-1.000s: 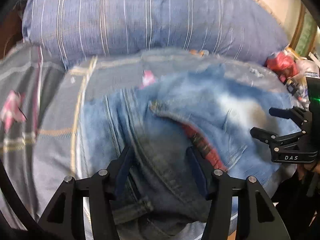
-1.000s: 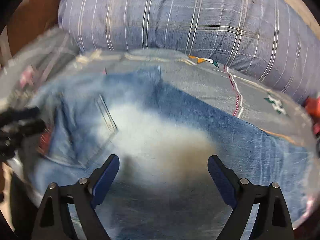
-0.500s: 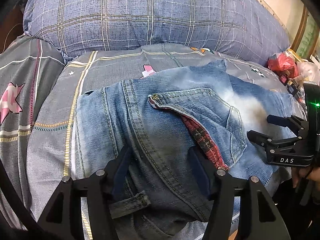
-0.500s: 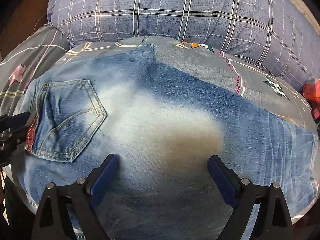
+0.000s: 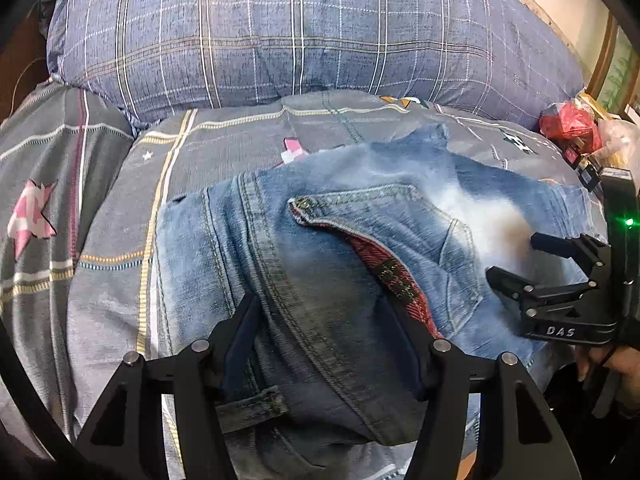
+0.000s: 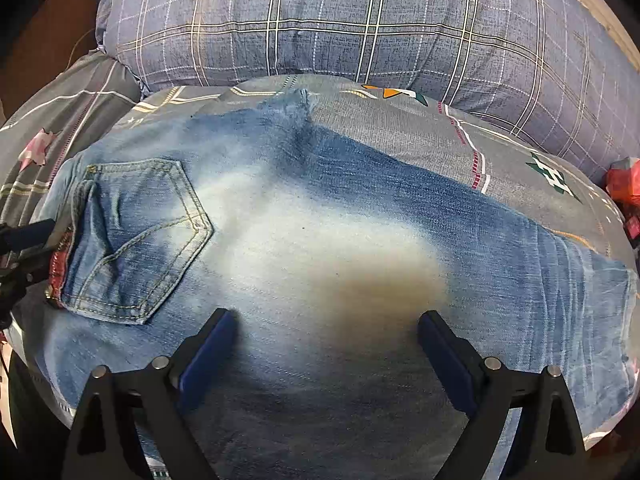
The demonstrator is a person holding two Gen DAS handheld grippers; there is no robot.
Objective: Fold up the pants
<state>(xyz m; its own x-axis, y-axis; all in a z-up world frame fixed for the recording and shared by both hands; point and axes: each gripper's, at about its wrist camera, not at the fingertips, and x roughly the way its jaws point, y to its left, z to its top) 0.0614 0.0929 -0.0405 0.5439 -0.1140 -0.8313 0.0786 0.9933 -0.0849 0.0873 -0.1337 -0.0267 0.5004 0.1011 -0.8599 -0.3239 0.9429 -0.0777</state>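
One pair of jeans (image 6: 320, 240) lay flat on the quilt (image 5: 240, 148). I had the left gripper (image 5: 332, 340) spread over the waistband and the right gripper (image 6: 326, 344) spread over the seat, neither pinching. I feared the denim bunching against the pillow (image 6: 360, 20); red clutter (image 5: 568, 128) crowded the right.

We are in a home bedroom: a plaid pillow (image 5: 312, 36) at twelve o'clock, patterned grey bedding (image 5: 100, 208) spread below it.
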